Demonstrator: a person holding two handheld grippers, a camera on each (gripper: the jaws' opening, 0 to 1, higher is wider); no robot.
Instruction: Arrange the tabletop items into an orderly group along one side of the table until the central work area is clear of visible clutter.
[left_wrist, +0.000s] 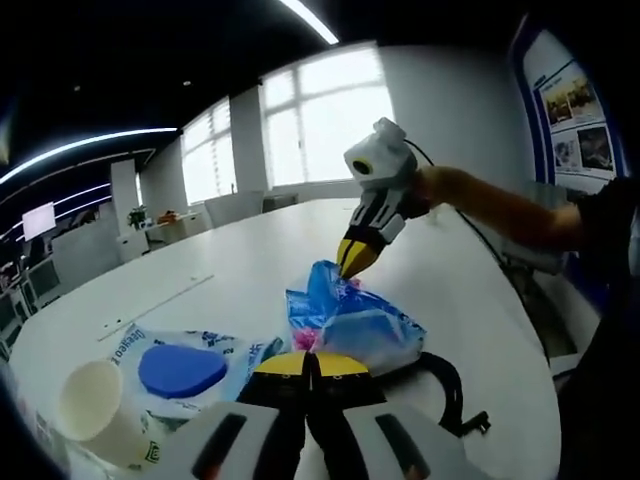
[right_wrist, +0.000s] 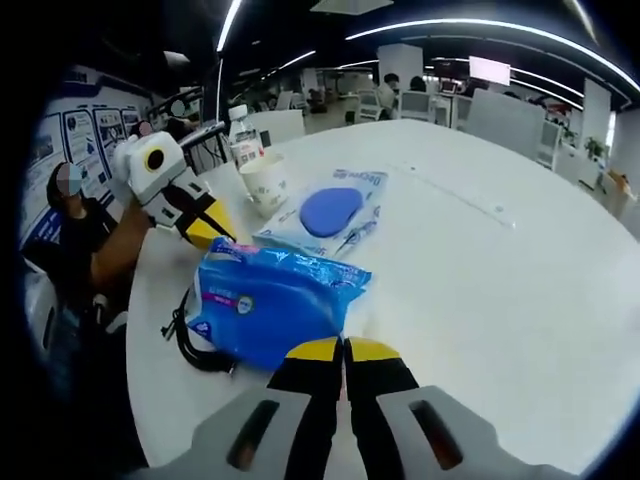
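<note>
Left gripper (left_wrist: 308, 366): jaws pressed together with nothing visibly between them, yellow tips just short of the blue packet (left_wrist: 352, 325), poised at its near edge. Seen from across in the right gripper view as well (right_wrist: 222, 236), tips at the packet's far corner, touching or nearly so (contact too fine to call).

Right gripper (right_wrist: 346, 352): jaws likewise closed, nothing clearly pinched, tips at the opposite edge of the blue packet (right_wrist: 272, 307); in the left gripper view (left_wrist: 352, 262), pointing down at the packet's upper fold. Probably bracketing the packet from both ends so as to nudge or slide it rather than lift it.

Outward from the blue packet: a black cable (right_wrist: 192, 345) looped partly beneath it, trailing toward the table edge. Just beyond the packet, a wet-wipes pack with a blue oval lid (right_wrist: 331, 211), lying flat. Beyond that, a paper cup (right_wrist: 264, 182), upright, and behind it a clear bottle (right_wrist: 241, 136).

All items already bunched near one side of the white table (right_wrist: 480, 260); broad surface away from the packet bare, apart from a thin strip lying well apart. Judged: grouping largely done, packet still to be squared up against the wipes.
</note>
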